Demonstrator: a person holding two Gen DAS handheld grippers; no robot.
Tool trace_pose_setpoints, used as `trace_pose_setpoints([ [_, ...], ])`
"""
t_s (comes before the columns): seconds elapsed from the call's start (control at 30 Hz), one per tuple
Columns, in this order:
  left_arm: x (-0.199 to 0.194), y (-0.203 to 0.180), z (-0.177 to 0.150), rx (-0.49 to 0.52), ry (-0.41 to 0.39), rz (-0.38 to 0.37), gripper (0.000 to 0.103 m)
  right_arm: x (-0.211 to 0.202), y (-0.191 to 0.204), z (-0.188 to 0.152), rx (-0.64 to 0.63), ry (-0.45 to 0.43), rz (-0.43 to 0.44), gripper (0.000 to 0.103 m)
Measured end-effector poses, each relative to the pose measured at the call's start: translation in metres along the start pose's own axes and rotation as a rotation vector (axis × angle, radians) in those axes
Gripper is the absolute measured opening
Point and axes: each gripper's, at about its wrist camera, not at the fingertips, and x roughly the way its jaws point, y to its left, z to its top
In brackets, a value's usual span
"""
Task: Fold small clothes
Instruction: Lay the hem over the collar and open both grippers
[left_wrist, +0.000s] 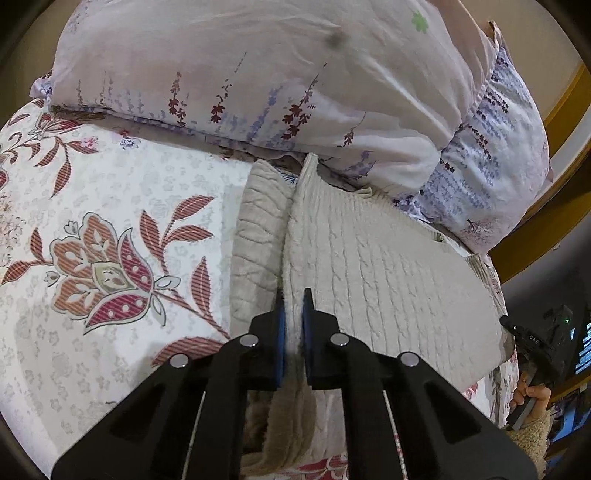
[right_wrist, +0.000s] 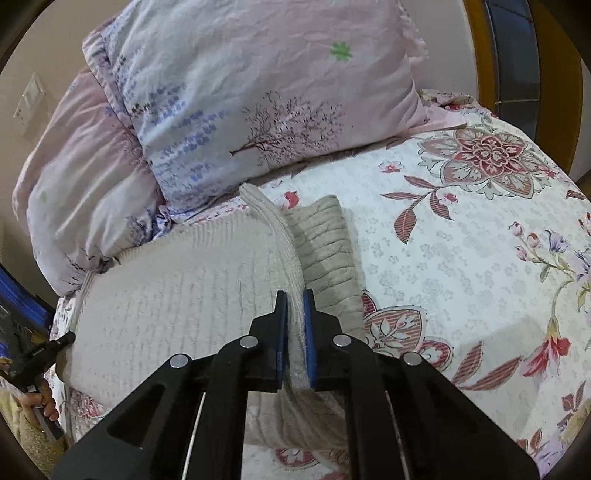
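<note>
Left wrist: the left gripper (left_wrist: 293, 314) is pinching the cream knit sweater's (left_wrist: 388, 266) edge, sweater spreading ahead and rightward on the bed (left_wrist: 110, 206).

Right wrist: the right gripper (right_wrist: 294, 312) is clamping the opposite edge (right_wrist: 295, 280). Thin bites might be slipping once lifted, skewing the fold.

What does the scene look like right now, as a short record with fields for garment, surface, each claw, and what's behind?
garment: cream cable-knit sweater, partly folded, a sleeve lying beside its body
surface: floral bedspread
left claw: shut on the sweater's edge
right claw: shut on the sweater's opposite edge
behind: pale floral pillows stacked at the far end of the sweater
fold state: not finished
</note>
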Motion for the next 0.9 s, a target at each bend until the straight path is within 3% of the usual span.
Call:
trace_pose_setpoints([
  [0.3, -0.016, 0.009, -0.006, -0.005, 0.020, -0.030, 0.007, -0.016, -0.008, -0.017, 0.046, 0.002, -0.001, 0.009],
  [0.47, -0.005, 0.012, -0.008, -0.021, 0.041, -0.022, 0.009, -0.002, -0.016, -0.024, 0.072, 0.043, -0.024, 0.009],
  [0.5, -0.005, 0.012, -0.008, -0.021, 0.047, -0.019, 0.011, -0.003, -0.014, -0.022, 0.070, 0.040, -0.028, 0.010],
  [0.57, -0.007, 0.010, -0.007, -0.016, 0.041, -0.022, 0.015, -0.008, -0.009, -0.017, 0.059, 0.019, -0.037, 0.021],
  [0.63, -0.011, 0.008, -0.005, -0.016, 0.022, -0.015, 0.025, -0.012, -0.004, -0.011, 0.040, -0.011, -0.058, 0.025],
  [0.77, -0.025, -0.005, -0.002, 0.026, -0.071, 0.026, 0.038, -0.013, 0.014, -0.001, -0.026, -0.046, -0.036, 0.025],
  [0.9, -0.027, -0.030, -0.005, 0.123, -0.106, 0.002, 0.049, 0.001, 0.039, 0.002, -0.114, -0.021, -0.015, 0.025],
])
